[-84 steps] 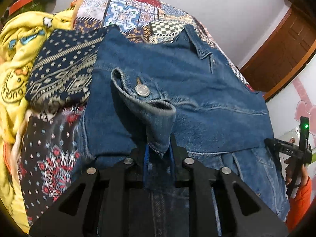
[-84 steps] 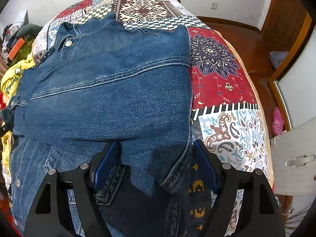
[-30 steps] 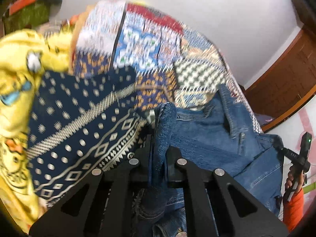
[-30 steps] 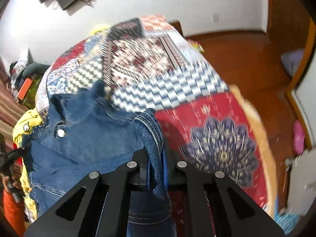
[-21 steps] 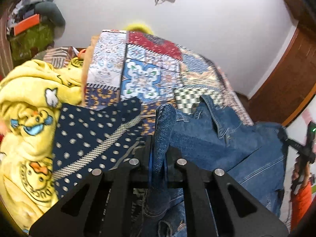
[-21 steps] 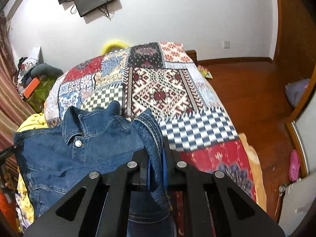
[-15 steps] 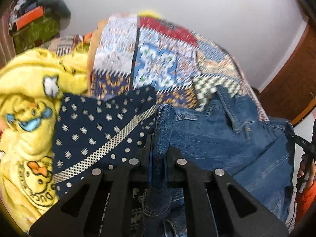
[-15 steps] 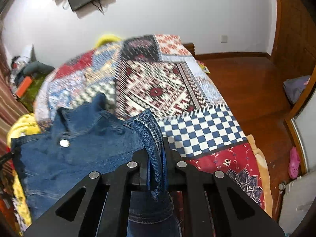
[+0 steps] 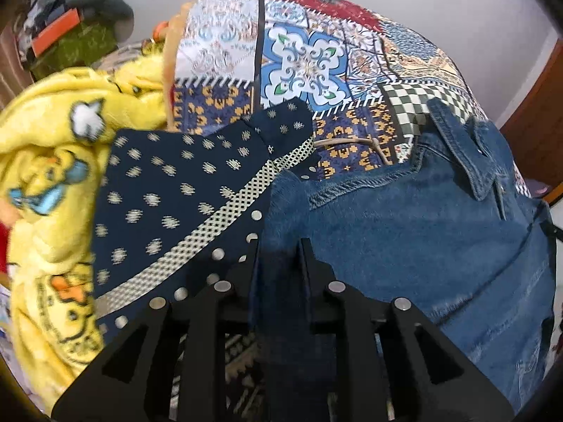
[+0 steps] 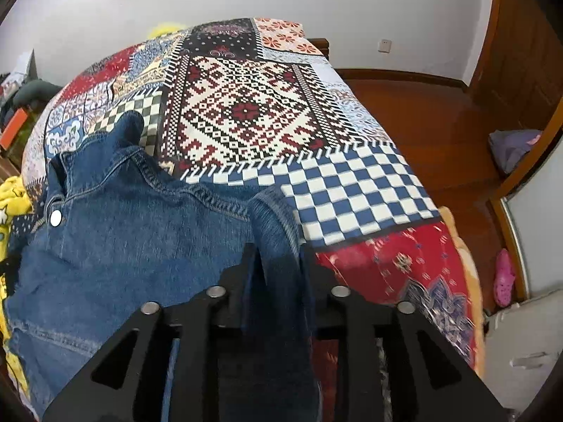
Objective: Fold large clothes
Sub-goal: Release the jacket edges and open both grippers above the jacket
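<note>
Left wrist: gripper (image 9: 279, 249) pinching jacket (image 9: 404, 218)

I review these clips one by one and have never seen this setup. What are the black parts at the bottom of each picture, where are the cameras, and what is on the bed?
No robot here: a person holds a two-finger tool in each hand, with a fisheye camera on each looking forward along its fingers. The black parts are those tongs. In the left view, the left tongs are shut on an edge of a denim jacket; in the right view, the right tongs pinch another edge of it. The jacket lies collar-away on a patchwork bedspread. Beside it are a navy patterned cloth and a yellow cartoon blanket.
</note>
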`<move>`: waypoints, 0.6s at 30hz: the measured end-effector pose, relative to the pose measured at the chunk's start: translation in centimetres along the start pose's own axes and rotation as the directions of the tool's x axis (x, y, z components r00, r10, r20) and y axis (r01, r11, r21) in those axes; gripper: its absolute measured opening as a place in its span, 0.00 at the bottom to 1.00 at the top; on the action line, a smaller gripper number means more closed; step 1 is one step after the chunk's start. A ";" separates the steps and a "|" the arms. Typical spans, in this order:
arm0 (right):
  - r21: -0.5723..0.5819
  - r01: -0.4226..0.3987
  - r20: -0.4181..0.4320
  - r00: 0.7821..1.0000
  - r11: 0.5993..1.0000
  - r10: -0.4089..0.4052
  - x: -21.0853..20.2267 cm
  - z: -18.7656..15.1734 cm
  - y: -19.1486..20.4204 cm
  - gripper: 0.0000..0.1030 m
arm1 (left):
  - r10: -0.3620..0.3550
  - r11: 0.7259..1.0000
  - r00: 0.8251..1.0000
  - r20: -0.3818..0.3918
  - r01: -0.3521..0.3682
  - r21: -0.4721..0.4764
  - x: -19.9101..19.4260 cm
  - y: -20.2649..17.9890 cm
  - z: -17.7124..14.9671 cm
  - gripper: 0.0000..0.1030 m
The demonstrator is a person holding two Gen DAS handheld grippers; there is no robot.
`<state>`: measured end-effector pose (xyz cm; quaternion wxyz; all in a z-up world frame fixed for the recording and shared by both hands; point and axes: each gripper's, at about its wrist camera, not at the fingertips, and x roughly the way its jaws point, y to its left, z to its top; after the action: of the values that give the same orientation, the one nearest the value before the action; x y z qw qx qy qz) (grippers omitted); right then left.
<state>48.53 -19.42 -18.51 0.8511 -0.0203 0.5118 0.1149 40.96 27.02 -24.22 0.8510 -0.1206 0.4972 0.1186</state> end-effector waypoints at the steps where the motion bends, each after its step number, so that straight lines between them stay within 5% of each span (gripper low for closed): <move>1: 0.001 -0.005 -0.007 1.000 1.000 0.005 -0.8 -0.2 -0.1 0.36 | 0.008 1.000 1.000 0.009 -0.009 0.014 -0.9 -0.2 -0.1 0.18; 5: -0.013 -0.033 0.035 0.999 0.999 0.033 -4.3 -1.1 0.1 0.58 | 0.009 0.998 0.998 0.057 -0.012 0.060 -5.4 -1.1 -1.2 0.23; 9: -0.069 0.008 0.103 0.995 0.998 -0.001 -9.5 -2.6 1.1 0.81 | 0.008 0.994 0.993 0.121 -0.020 0.105 -10.0 -2.3 -2.7 0.50; 15: -0.142 -0.001 0.150 0.989 0.990 0.022 -15.3 -5.4 2.4 0.86 | 0.013 0.991 0.976 0.216 -0.041 0.125 -17.0 -3.8 -5.9 0.91; 18: -0.158 -0.014 0.169 0.985 0.987 0.041 -17.2 -7.3 2.7 0.93 | -0.007 0.992 0.968 0.251 -0.025 0.123 -19.6 -3.7 -7.9 0.92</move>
<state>33.86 -20.93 -6.66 0.8862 -0.0700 0.4261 0.1678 26.32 19.33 -10.55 0.9124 -0.0488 0.3925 0.1053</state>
